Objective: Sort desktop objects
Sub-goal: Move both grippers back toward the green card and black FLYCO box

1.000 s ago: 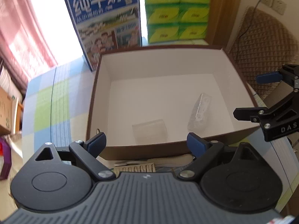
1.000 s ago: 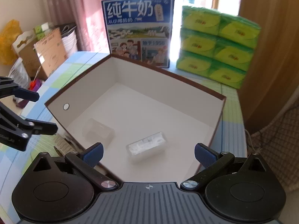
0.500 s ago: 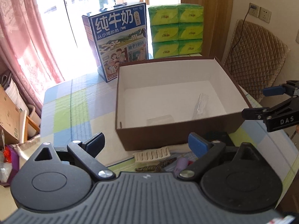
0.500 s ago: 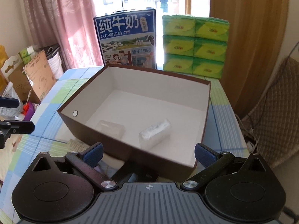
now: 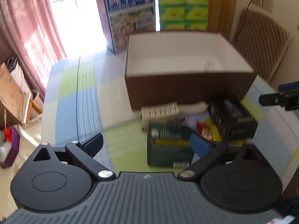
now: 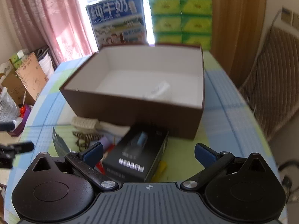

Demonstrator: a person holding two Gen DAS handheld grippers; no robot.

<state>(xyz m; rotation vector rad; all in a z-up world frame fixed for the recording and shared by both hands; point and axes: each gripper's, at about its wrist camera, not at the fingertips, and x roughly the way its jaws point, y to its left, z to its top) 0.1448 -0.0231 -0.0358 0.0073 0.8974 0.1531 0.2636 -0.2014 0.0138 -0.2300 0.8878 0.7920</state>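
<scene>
Clutter to be sorted lies in a loose heap on the surface [image 5: 78, 100], at the foot of the brown box [image 5: 186, 91], and both grippers hang over it with nothing in them. Nearest in the left wrist view, low and centre-right, the left gripper [image 5: 146, 143] is spread wide, its right pad overlapping the corner of a green box [image 5: 168, 145] that lies flat just ahead of it. In the right wrist view the right gripper [image 6: 148, 152] is equally wide open, and a black box [image 6: 136, 155] sits squarely between its pads, its long axis running away from the gripper toward the upper right of the frame, its far end close to the brown box's near wall. That lie is what I judge the next pick turns on: the right gripper is the nearer one to the black box and spans its narrow width, while the left is better placed for the green one. Between the two boxes there are small red, yellow and purple bits too blurred to name, and further back a cream comb [image 5: 160, 111] lies along the brown wall. Inside the brown box a clear packet [image 6: 158, 91] rests on the white floor. Beyond it, at the top of the frame, stand a milk carton [image 6: 116, 22] and green tissue packs [image 6: 181, 20].
</scene>
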